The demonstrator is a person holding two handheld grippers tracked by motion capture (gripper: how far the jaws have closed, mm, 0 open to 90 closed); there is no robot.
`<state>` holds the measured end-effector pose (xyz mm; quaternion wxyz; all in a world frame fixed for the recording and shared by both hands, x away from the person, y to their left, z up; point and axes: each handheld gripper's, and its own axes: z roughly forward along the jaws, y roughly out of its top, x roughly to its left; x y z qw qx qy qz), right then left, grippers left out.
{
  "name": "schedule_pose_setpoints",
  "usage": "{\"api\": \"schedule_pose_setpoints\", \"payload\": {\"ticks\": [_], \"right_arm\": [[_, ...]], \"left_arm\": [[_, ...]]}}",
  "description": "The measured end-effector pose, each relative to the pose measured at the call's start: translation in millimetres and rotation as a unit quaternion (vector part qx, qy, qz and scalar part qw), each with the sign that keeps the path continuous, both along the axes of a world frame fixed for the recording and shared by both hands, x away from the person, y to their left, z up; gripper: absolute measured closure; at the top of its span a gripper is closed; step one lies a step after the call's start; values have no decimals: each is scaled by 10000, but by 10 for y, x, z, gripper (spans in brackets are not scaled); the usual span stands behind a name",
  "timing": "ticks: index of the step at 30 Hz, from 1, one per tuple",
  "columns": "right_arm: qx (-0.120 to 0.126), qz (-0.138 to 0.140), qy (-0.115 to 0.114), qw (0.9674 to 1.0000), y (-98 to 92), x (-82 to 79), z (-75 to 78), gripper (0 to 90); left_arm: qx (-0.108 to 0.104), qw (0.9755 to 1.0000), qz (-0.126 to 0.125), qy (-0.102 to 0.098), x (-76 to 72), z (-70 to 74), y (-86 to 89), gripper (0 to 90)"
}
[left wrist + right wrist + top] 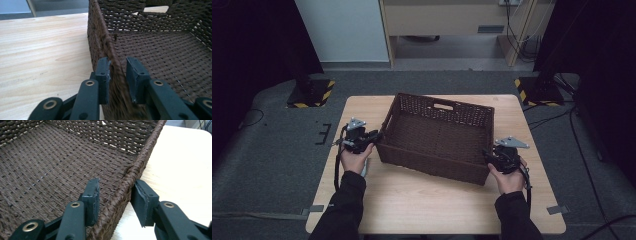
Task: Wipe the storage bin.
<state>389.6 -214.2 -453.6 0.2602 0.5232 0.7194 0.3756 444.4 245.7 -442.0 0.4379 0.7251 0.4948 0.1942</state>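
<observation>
A dark brown woven basket (432, 165) stands on the wooden table (437, 210), with nothing inside it. My left gripper (373, 136) is at its left wall near the front corner. In the left gripper view the jaws (117, 62) straddle that wall (100, 37): the outer pad (106, 75) lies against the weave and the inner pad (133, 77) stands a little off it. My right gripper (488, 156) is at the basket's right front corner. Its jaws (117, 182) straddle the braided rim (140, 160), with a gap at the inner pad (93, 197).
Bare tabletop (37, 50) lies to the left of the basket and to its right (185, 157). Two stand bases with yellow-black stripes (309, 92) (537, 90) sit on the grey floor behind the table. Cables (572, 115) run across the floor at the right.
</observation>
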Motion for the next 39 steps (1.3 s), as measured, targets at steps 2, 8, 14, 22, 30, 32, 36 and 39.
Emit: {"api": "schedule_pose_setpoints", "payload": {"ticks": [2, 8, 14, 22, 30, 32, 36, 39], "right_arm": [[-2, 7, 20, 10000, -9, 10, 0, 598], [-26, 11, 23, 10000, -8, 4, 1, 607], [2, 115, 27, 9999, -63, -50, 2, 613], [100, 169, -27, 9998, -123, -63, -6, 612], [136, 257, -39, 9996, -143, -51, -15, 611], [105, 255, -48, 9996, -141, -56, -15, 614], [43, 345, -45, 9994, -150, -90, -6, 616], [54, 434, -25, 9990, -163, -123, -2, 616]], "left_arm": [[7, 10000, -6, 26, 46, -14, -17, 710], [120, 9999, -15, 51, 3, -43, -66, 736], [182, 9998, -63, 51, -194, -42, -91, 727], [173, 9998, 49, -110, -133, -31, -85, 638], [411, 9991, -96, -4, -105, -66, -149, 678], [467, 9989, -48, -4, -160, -66, -163, 684], [402, 9992, -20, -2, -304, -75, -149, 679], [491, 9988, 24, 10, -433, -66, -156, 675]]}}
